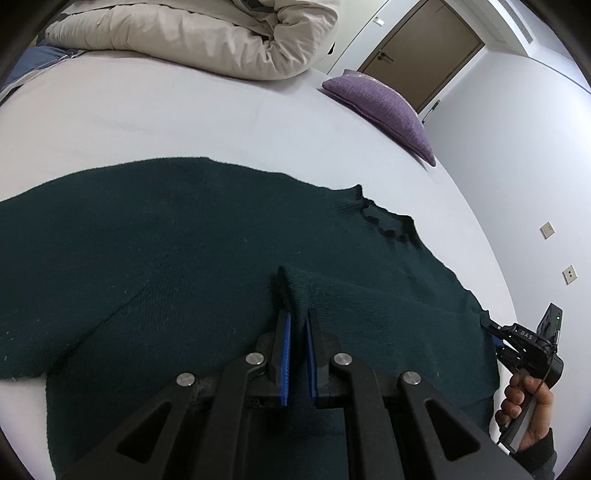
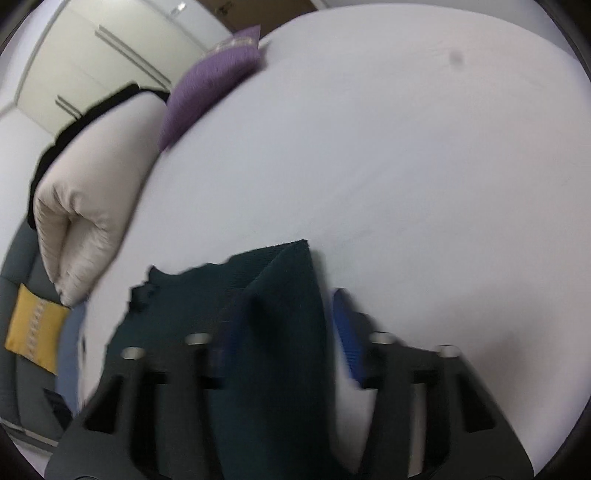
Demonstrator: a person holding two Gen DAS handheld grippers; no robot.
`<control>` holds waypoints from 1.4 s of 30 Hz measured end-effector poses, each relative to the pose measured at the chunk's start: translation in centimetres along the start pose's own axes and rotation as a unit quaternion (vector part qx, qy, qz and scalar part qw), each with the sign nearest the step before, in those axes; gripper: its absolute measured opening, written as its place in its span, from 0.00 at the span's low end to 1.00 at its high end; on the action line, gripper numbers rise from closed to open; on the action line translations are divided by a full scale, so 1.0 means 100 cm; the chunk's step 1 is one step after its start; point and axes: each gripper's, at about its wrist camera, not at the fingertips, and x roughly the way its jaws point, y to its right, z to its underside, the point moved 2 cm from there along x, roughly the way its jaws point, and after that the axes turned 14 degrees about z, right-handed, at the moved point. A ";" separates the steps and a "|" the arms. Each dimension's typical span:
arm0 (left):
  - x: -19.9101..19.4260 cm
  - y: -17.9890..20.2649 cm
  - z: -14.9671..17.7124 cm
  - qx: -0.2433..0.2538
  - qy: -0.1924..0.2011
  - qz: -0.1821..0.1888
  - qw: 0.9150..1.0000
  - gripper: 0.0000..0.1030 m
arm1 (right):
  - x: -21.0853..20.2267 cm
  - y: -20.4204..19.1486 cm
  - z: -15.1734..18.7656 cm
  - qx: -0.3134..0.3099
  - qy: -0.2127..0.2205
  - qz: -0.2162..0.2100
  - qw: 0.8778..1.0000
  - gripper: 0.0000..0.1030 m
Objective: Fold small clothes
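Note:
A dark green knit sweater (image 1: pixel 177 251) lies flat on the white bed (image 1: pixel 184 118), its collar (image 1: pixel 388 225) toward the right. One sleeve (image 1: pixel 369 299) is folded across the body. My left gripper (image 1: pixel 298 317) is shut on the sleeve's cuff end, blue pads close together. My right gripper (image 1: pixel 495 332) shows at the sweater's right edge, held by a hand. In the blurred right wrist view the right gripper (image 2: pixel 288 314) has its jaws apart, with a fold of the sweater (image 2: pixel 280 295) between them.
A purple cushion (image 1: pixel 384 110) lies near the bed's far right edge and shows in the right wrist view (image 2: pixel 210 81). A rolled cream duvet (image 1: pixel 207 33) sits at the back. A door (image 1: pixel 424 48) and a wall stand behind. A yellow cushion (image 2: pixel 33 332) lies beside the bed.

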 end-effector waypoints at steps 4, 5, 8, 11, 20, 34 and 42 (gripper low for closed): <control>0.002 -0.001 0.000 0.002 0.001 0.003 1.000 0.08 | 0.001 -0.003 0.003 -0.025 0.016 0.019 0.999 0.08; 0.002 -0.001 0.000 0.004 0.001 0.002 1.000 0.08 | 0.001 -0.002 0.004 -0.028 0.022 0.020 0.999 0.07; 0.003 0.000 0.003 0.012 0.002 -0.001 1.000 0.08 | 0.000 0.004 0.006 -0.018 0.033 0.020 0.999 0.06; 0.007 -0.004 0.003 0.013 0.005 0.002 1.000 0.08 | -0.004 0.008 0.005 -0.005 0.056 0.032 0.998 0.05; 0.010 -0.008 0.005 0.028 0.014 0.003 1.000 0.11 | 0.005 0.012 0.011 -0.021 0.073 0.049 0.996 0.04; -0.021 0.046 0.019 0.107 0.038 -0.045 0.993 0.47 | -0.057 -0.025 0.060 -0.055 0.056 -0.036 0.996 0.29; 0.003 0.023 0.031 0.098 -0.006 -0.053 0.994 0.40 | -0.026 -0.013 0.108 -0.060 0.006 -0.078 0.995 0.21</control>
